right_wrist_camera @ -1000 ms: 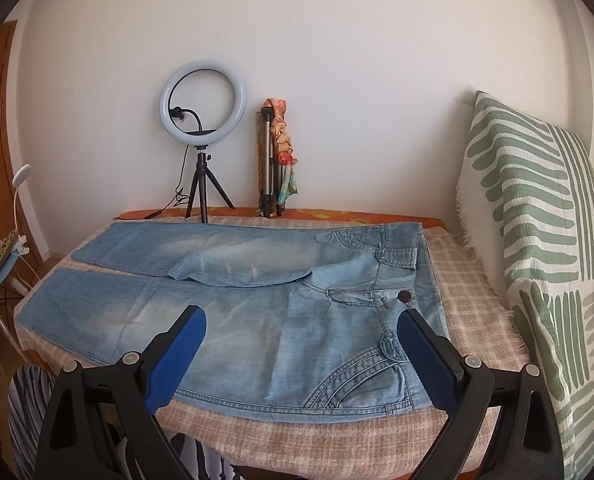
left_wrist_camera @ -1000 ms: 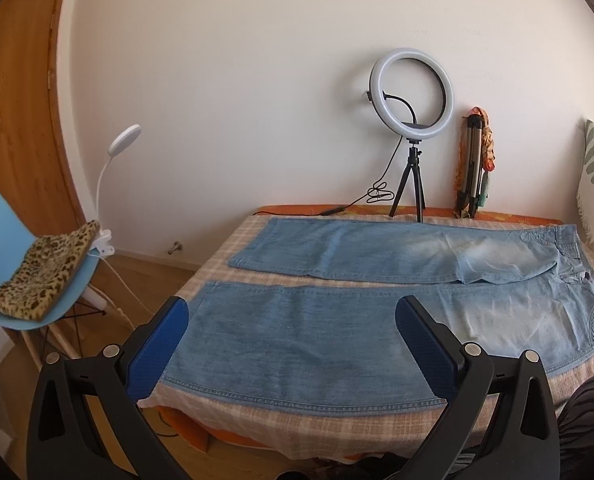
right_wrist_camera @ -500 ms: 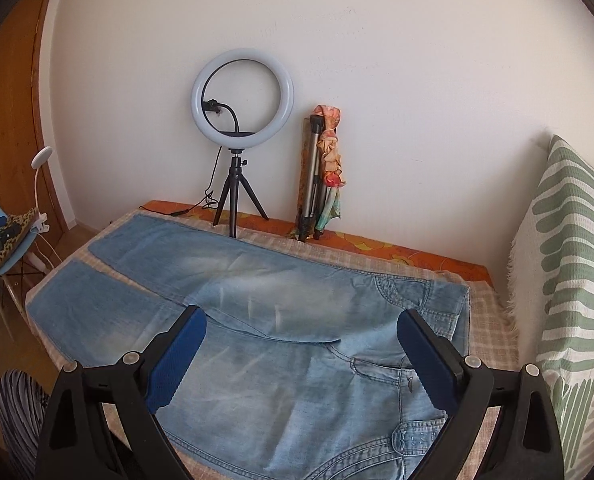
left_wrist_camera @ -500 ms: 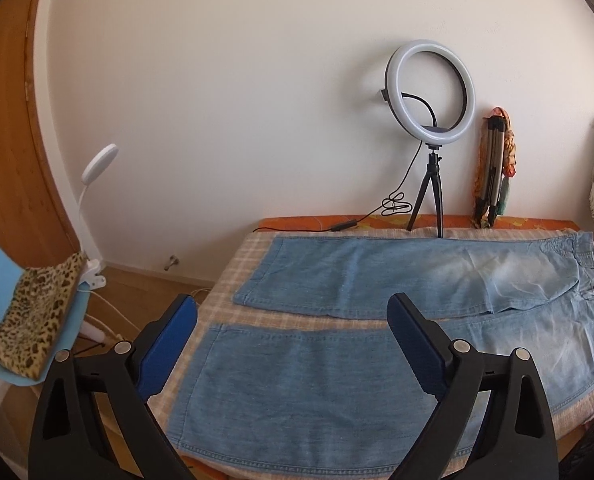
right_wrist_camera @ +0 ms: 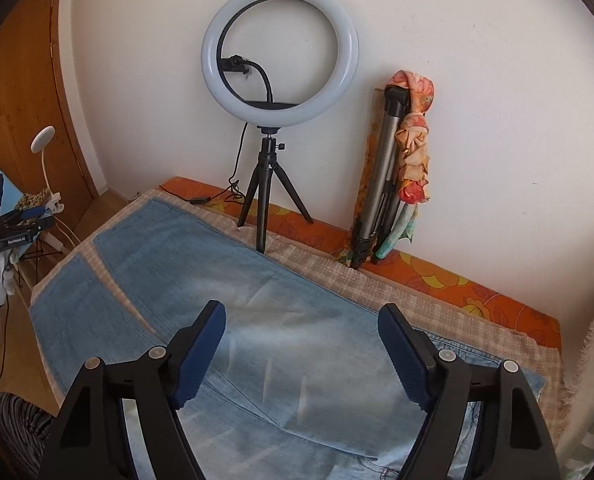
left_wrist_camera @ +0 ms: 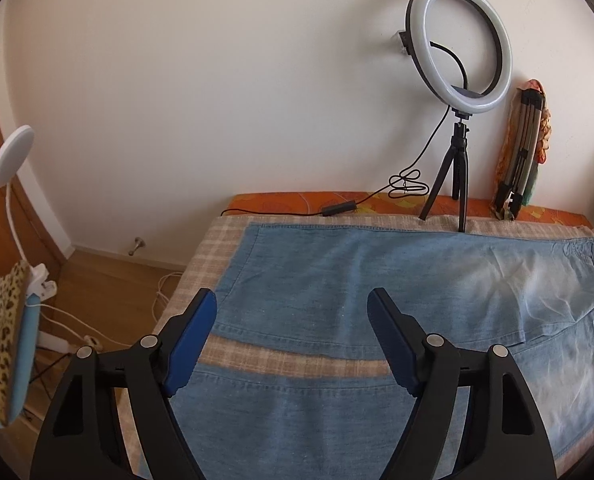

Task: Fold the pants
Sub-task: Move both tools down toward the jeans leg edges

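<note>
Pants [left_wrist_camera: 377, 280] lie flat on the bed [left_wrist_camera: 297, 362], filling the lower frame, long axis left to right, waist rightward. Left gripper [left_wrist_camera: 293, 312] and right gripper [right_wrist_camera: 301, 328] hover above, jaws wide, empty.

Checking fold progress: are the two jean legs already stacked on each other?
No. The jeans lie flat with both legs side by side, a strip of checked blanket showing between them.
</note>
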`<state>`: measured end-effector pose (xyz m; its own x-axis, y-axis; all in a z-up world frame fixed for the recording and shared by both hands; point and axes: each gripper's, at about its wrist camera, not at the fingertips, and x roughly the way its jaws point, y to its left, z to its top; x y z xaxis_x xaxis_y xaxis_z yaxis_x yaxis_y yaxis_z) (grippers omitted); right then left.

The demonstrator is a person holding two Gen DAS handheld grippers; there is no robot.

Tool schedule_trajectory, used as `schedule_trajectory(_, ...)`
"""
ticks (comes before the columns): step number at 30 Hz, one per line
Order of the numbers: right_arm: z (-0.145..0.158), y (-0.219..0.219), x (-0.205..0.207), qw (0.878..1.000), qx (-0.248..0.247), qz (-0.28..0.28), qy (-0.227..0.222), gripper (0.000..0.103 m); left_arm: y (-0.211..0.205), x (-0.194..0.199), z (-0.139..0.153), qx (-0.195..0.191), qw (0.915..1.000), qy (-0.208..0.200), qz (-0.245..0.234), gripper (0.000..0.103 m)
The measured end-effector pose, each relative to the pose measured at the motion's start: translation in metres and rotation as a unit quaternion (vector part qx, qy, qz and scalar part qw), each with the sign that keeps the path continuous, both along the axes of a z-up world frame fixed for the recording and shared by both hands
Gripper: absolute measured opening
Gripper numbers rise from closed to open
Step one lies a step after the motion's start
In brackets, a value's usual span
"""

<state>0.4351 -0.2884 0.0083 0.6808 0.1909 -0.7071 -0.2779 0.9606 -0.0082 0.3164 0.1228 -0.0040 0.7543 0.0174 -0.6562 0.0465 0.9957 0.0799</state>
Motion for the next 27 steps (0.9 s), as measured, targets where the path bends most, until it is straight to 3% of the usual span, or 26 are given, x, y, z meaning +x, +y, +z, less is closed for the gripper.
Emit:
schedule_trajectory(5, -0.058, 0.023, 0.070, 0.998, -0.030, 0.036, 0.041, 0.064, -0.010, 0.054, -0.028, -0.021, 0.9988, 0.041, -0.018, 0.078)
schedule_trajectory(9, -0.107, 0.035, 0.115, 0.994, -0.036, 0.060, 0.083, 0.050, -0.028, 0.090, -0.057, -0.020, 0.9963, 0.074, -0.039, 0.078)
schedule_trajectory(13, -0.141, 0.045, 0.146, 0.990, -0.059, 0.079, 0.101, 0.050, -0.039, 0.117, -0.082, -0.025, 0.9937, 0.095, -0.054, 0.078)
schedule_trajectory(16, -0.158, 0.046, 0.167, 0.988, -0.060, 0.091, 0.111, 0.048, -0.046, 0.134, -0.099, -0.017, 0.9923, 0.107, -0.061, 0.077)
schedule_trajectory(18, -0.164, 0.045, 0.177, 0.987, -0.059, 0.097, 0.116, 0.048, -0.050, 0.143, -0.108, -0.011, 0.9910, 0.114, -0.069, 0.071)
schedule_trajectory(27, -0.186, 0.046, 0.192, 0.981, -0.058, 0.122, 0.139, 0.048, -0.047, 0.168, -0.133, -0.018, 0.9882, 0.134, -0.072, 0.068)
